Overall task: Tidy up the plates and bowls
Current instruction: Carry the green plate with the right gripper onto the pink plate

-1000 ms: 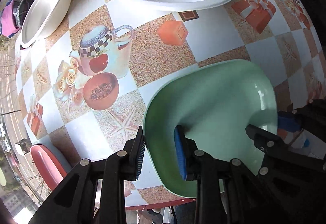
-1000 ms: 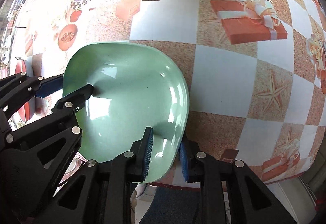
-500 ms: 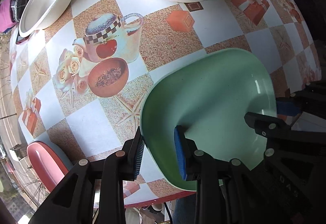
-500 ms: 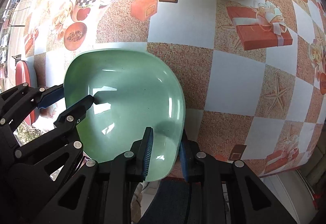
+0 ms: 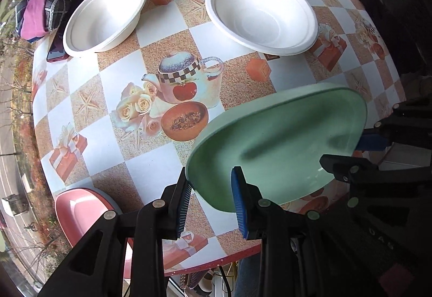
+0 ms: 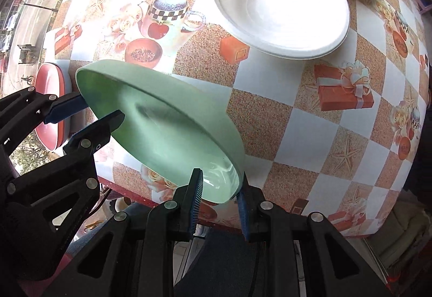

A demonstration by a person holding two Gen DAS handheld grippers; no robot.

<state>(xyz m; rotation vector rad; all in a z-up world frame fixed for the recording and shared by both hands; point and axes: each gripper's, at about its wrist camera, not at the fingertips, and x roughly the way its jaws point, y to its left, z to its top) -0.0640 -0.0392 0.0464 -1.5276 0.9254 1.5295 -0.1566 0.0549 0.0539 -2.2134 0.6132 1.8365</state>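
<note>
the pale green square plastic plate (image 5: 280, 145) hangs tilted above the near edge of the checkered-cloth counter (image 5: 172, 10), clear of the white paper bowls (image 5: 262, 13) beyond. left claw (image 5: 212, 198) and right claw (image 6: 220, 195) each pinch opposite rims.

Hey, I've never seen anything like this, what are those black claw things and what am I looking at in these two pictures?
They are two hand-held grippers, each with a fisheye camera looking along its fingers. One picture is from the left gripper, the other from the right gripper. Both clamp opposite edges of a green plate, lifted and tilted above a table with a patterned cloth. On it sit three white bowls, such as the nearest bowl. A pink plate shows at the table's near edge.
</note>
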